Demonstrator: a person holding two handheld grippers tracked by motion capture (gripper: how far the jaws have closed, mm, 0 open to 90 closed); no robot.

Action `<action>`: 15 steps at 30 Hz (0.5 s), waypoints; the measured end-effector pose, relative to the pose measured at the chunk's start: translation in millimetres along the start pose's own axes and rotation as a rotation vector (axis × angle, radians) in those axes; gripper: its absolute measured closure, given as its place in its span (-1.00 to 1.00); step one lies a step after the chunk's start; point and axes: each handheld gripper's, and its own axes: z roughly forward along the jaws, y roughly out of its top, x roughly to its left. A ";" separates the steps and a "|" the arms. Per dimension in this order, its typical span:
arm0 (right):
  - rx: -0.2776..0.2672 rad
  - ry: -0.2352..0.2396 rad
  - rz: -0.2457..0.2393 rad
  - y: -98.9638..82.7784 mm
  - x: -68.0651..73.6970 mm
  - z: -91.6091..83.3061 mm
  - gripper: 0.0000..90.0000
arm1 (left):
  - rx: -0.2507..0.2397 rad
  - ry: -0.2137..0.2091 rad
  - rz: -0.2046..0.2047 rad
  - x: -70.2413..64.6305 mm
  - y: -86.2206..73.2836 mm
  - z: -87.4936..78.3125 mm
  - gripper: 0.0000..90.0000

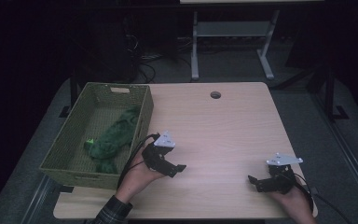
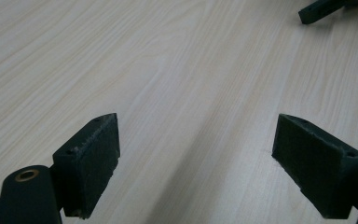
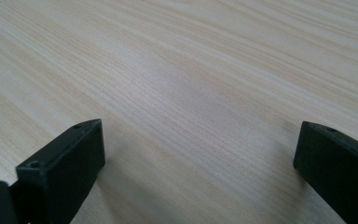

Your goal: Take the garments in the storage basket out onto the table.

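We hold the left gripper [image 1: 179,169] low over the light wood table [image 1: 223,126], near its front edge & just beside the right wall of the green woven basket [image 1: 70,140]; jaws stand wide apart w/ nothing between them, only bare wood grain in the left gripper view [image 2: 196,149]; the grey three-cornered plate [image 1: 164,139] sits on top, the cable [image 1: 133,156] loops back toward our left hand [image 1: 137,179]; a plaid sleeve [image 1: 112,212] shows at the wrist.

We hold the right gripper [image 1: 254,182] well apart from the left one, toward the front right of the table, pointing inward at the left gripper; its jaws are spread wide too, empty, w/ plain tabletop between them in the right gripper view [image 3: 198,154]; its own grey plate [image 1: 284,159] tilts on top; our right hand [image 1: 293,200] wraps it from below near the table's edge; a tip of the right gripper's jaw also pokes into the top right corner of the left gripper view [image 2: 319,10].

The nearest thing to the grippers is a green plush toy [image 1: 114,135]; it lies inside the basket, stretched lengthwise along the right-hand side of the basket floor, w/ a small bright green spot [image 1: 90,140] at its near end; neither gripper touches it; basket wall stands between it & the left gripper.

Basket sits on the table's left side, overhanging the left edge a bit; a round cable hole [image 1: 215,94] sits near the table's far edge, centre; beyond the table, dim floor w/ a white desk frame [image 1: 233,42] & dark cables; detail there too dark to tell.
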 end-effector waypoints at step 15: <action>-0.001 0.002 -0.003 -0.2 -0.2 -0.1 -0.97 | -0.018 -0.006 0.019 8.9 14.3 -17.8 -0.68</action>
